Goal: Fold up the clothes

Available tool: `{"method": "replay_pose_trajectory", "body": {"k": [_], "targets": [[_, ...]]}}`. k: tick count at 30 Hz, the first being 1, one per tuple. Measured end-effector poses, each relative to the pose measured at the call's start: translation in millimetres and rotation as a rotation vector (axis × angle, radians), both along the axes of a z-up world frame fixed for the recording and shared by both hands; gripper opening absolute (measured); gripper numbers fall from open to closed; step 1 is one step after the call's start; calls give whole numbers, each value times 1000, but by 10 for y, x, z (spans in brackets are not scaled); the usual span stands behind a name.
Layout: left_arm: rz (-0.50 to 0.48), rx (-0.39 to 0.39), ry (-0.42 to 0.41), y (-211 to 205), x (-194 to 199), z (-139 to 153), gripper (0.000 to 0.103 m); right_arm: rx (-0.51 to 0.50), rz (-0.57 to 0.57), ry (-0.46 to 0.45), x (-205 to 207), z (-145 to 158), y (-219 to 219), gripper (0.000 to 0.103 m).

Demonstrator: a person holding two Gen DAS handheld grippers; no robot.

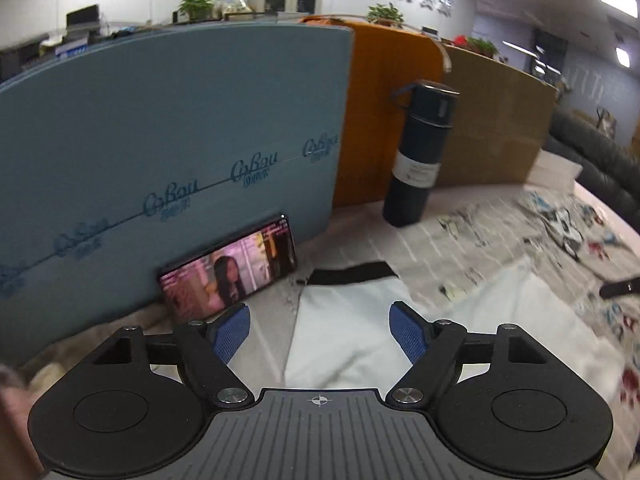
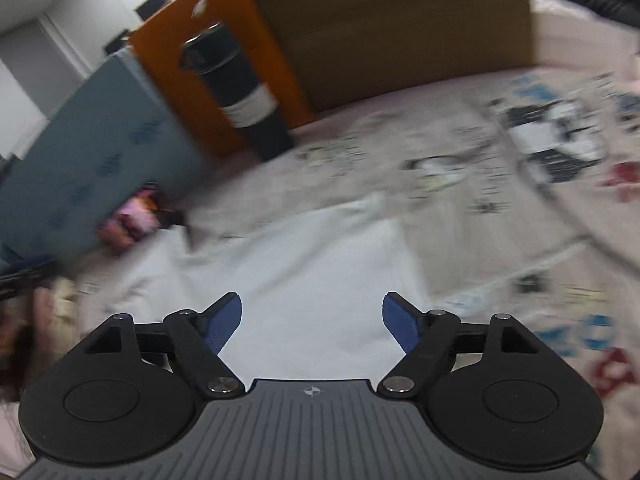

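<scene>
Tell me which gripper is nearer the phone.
Left. The left gripper hangs open just in front of the phone leaning on the blue board. The right gripper is open over the white garment, with the phone farther off to its left.

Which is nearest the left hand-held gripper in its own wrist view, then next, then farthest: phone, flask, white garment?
From the left hand-held gripper:
1. White garment, directly beneath and ahead of the open fingers.
2. Phone, ahead to the left, propped against the blue board.
3. Dark flask, farther back to the right, standing upright.
</scene>
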State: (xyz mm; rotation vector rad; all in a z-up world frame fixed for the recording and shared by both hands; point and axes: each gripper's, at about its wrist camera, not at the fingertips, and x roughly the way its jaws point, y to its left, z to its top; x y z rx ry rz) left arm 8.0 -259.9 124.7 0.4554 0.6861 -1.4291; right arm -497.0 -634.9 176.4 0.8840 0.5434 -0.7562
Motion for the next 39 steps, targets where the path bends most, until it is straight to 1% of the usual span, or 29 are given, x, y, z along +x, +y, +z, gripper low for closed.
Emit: {"method": "replay_pose_trajectory", "body": {"k": [2, 5, 7, 10, 12, 14, 15, 16, 17, 18, 19, 21, 22, 23, 24, 28, 34, 36, 39], "targets": [[8, 15, 54, -251, 53, -201, 78, 35, 21, -62, 237, -68, -120, 76], [21, 49, 111, -541, 83, -522, 77, 84, 14, -90, 485, -203, -233, 76], [40, 65, 135, -700, 121, -705, 76, 125, 6, -112, 564, -292, -303, 76], [66, 81, 136, -885, 217, -882, 76, 168, -15, -147, 548, -416, -407, 76], [83, 96, 137, -996, 279, -990, 76, 192, -50, -167, 474, -511, -492, 76], [66, 104, 138, -1061, 278, -1077, 76, 216, -104, -186, 378, -606, -582, 76], [50, 93, 120, -1064, 238, -1097, 75, 227, -130, -186, 337, -650, -620, 76], [34, 84, 93, -1062, 190, -1104, 74, 238, -155, -185, 299, -694, -657, 76], [15, 77, 70, -1055, 145, -1106, 65, 246, -174, -184, 275, -729, -677, 76], [-10, 69, 46, -1048, 99, -1110, 50, 253, -191, -183, 255, -761, -694, 76], [-38, 64, 15, -1040, 46, -1115, 45, 260, -208, -182, 234, -794, -711, 76], [-93, 50, -45, -1017, -63, -1124, 31, 267, -227, -183, 227, -833, -725, 76], [-111, 44, -54, -1012, -89, -1125, 27, 265, -230, -184, 231, -840, -724, 76], [-119, 43, -49, -1015, -97, -1121, 17, 261, -230, -182, 236, -840, -722, 76], [-123, 43, -40, -1019, -100, -1115, 11, 257, -229, -180, 240, -841, -721, 76], [-123, 21, -40, -966, -131, -1012, 10, 247, -232, -180, 244, -846, -713, 77], [-118, -85, 40, -692, -144, -641, 10, 255, -264, -189, 208, -832, -694, 77], [-123, -106, 57, -593, -181, -522, 10, 260, -286, -186, 206, -820, -696, 78], [-145, -114, 68, -542, -295, -418, 10, 266, -319, -180, 212, -798, -695, 79]]}}
